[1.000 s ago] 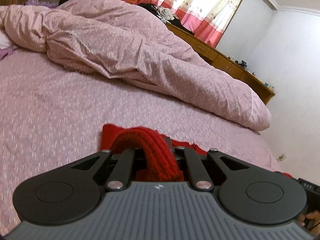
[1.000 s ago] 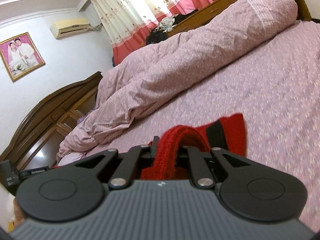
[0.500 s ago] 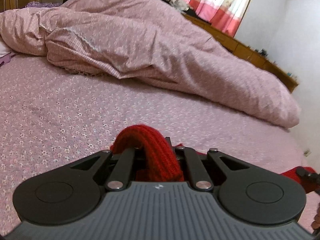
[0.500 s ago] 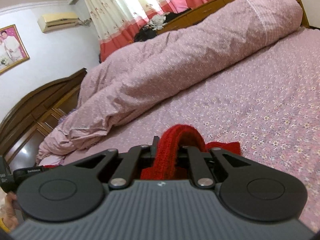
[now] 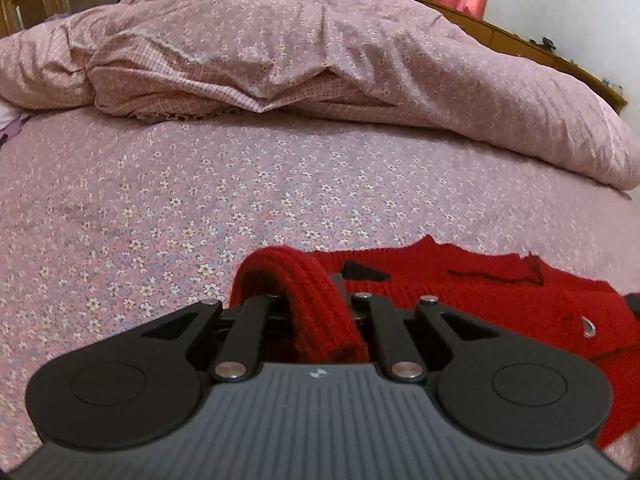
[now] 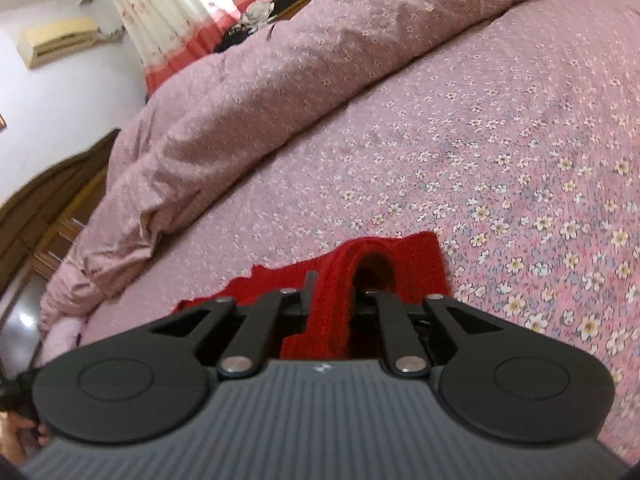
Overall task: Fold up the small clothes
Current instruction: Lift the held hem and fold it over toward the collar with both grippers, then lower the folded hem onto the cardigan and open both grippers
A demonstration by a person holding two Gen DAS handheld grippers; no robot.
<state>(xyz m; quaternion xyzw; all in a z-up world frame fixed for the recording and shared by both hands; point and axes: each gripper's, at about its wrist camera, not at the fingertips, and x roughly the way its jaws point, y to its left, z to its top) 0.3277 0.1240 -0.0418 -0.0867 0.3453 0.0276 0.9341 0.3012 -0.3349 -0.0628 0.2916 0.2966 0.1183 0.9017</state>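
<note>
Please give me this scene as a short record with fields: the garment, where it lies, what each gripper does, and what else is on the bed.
garment: red knit garment with black details and a metal eyelet
surface: pink floral bed sheet
garment position: mostly spread flat on the sheet, low in both views
left gripper: jaws shut on a raised fold of the red knit
right gripper: jaws shut on another raised fold of it
also on bed: bunched pink quilt, behind the garment
background: red and cream curtain, air conditioner
</note>
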